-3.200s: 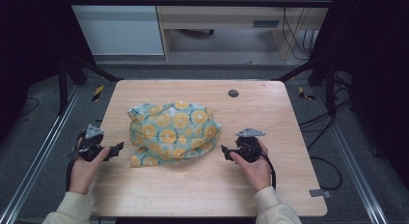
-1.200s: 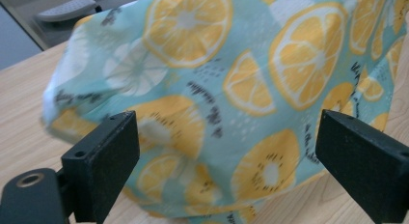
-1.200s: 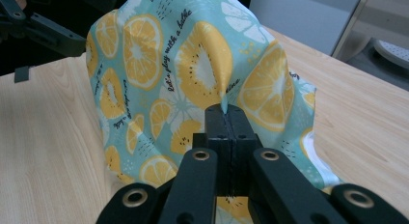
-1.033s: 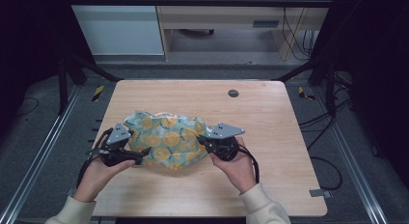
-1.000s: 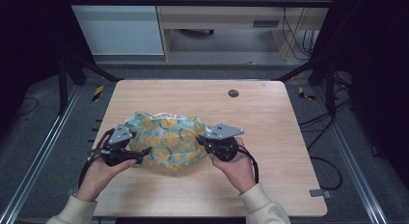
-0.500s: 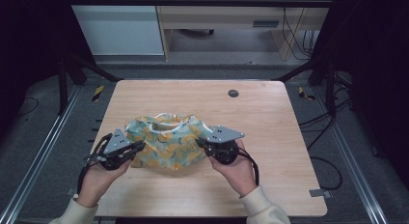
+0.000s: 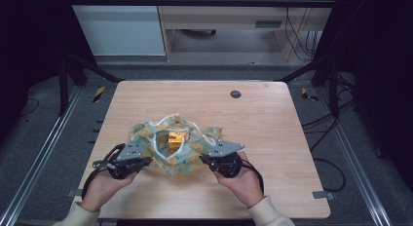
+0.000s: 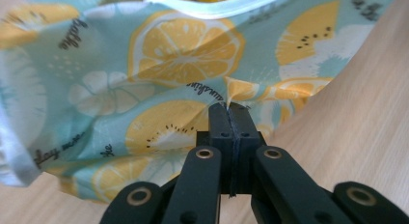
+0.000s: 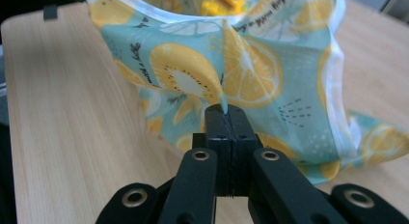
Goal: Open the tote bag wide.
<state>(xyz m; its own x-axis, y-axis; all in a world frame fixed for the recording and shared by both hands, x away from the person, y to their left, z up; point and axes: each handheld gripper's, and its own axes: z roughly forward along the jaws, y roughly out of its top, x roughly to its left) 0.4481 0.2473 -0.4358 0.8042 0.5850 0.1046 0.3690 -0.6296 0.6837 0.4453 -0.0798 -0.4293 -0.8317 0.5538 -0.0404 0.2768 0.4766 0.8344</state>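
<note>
Two grippers pinch the lemon-print cloth [image 7: 176, 147] near the table's [image 7: 282, 138] front edge: my left gripper [image 8: 230, 107] and right gripper [image 9: 225, 109] each have their jaws closed on a fold. Both grips look secured; spreading or lifting the cloth off the yellow object [image 7: 174, 137] seems left.

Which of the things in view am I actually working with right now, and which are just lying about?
In the job:
- lemon-print cloth, bunched on the table
- left gripper, shut on a fold of the cloth
- right gripper, shut on another fold
- yellow item inside the cloth; I cannot tell what it is

Lying about:
- dark round disc near the table's far edge
</note>
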